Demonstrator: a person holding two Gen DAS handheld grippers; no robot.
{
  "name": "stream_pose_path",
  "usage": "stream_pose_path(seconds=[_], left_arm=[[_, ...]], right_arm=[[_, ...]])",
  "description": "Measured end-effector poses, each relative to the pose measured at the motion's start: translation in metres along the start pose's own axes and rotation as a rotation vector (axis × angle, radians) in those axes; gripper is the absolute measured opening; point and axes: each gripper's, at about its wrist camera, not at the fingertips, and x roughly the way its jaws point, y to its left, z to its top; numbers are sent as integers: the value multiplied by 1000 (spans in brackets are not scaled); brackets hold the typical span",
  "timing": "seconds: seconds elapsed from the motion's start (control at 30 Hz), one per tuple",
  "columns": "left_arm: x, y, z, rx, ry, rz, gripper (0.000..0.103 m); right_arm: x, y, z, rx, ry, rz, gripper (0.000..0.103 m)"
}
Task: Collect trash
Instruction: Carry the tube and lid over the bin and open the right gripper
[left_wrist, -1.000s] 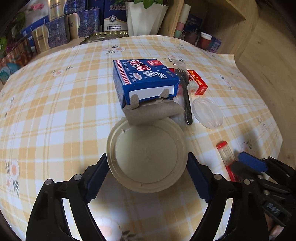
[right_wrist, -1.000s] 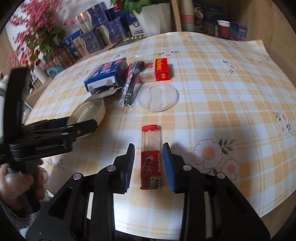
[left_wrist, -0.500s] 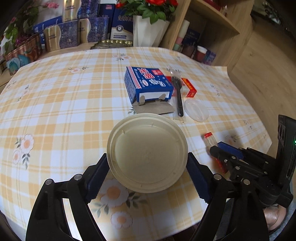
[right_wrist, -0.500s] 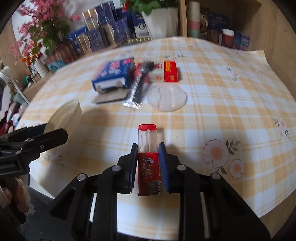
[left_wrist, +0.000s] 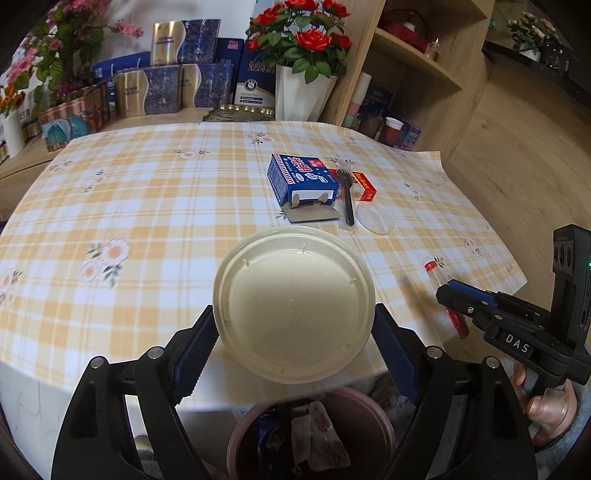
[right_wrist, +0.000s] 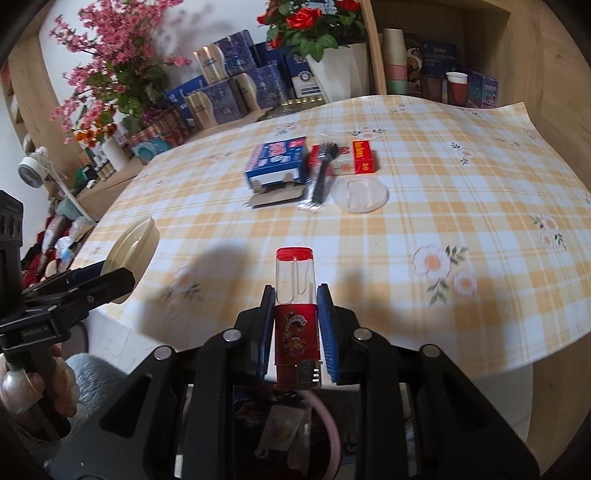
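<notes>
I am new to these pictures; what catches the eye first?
The left hand-held gripper grips a round beige lid by its rim, over a pink bin below the table edge. The right hand-held gripper clamps a red lighter. A blue box lies mid-table.

Layout as it stands.

- My left gripper (left_wrist: 295, 332): the round lid (left_wrist: 293, 302) sits between its fingers, held past the near edge of the table (left_wrist: 147, 206).
- My right gripper (right_wrist: 295, 328): the lighter (right_wrist: 296, 317) is clamped between its fingers, to the right of the lid.
- Bin (left_wrist: 384, 424): on the floor below both grippers, in front of the table, wrappers inside it.
- On the table, far side: open carton (left_wrist: 301, 181) leftmost; fork (left_wrist: 347, 195) just right of it; small box (left_wrist: 364, 186) behind the fork; clear lid (left_wrist: 375, 218) nearest of these, right of the fork.
- Behind the table: boxes and a flower vase (left_wrist: 301, 94); shelves to the right.
</notes>
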Motion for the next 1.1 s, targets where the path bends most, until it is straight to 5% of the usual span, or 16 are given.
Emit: stream_pose_path(seconds=[0.3, 0.6, 0.97, 1.1], left_arm=[[-46, 0, -41, 7, -26, 12, 81], [-57, 8, -63, -23, -31, 38, 81], [-56, 14, -71, -43, -39, 59, 81], [-55, 15, -75, -42, -41, 67, 81]], right_arm=[[-17, 30, -55, -61, 56, 54, 26], [24, 48, -103, -104, 222, 73, 26], [47, 51, -118, -123, 297, 23, 27], [44, 54, -116, -133, 277, 4, 37]])
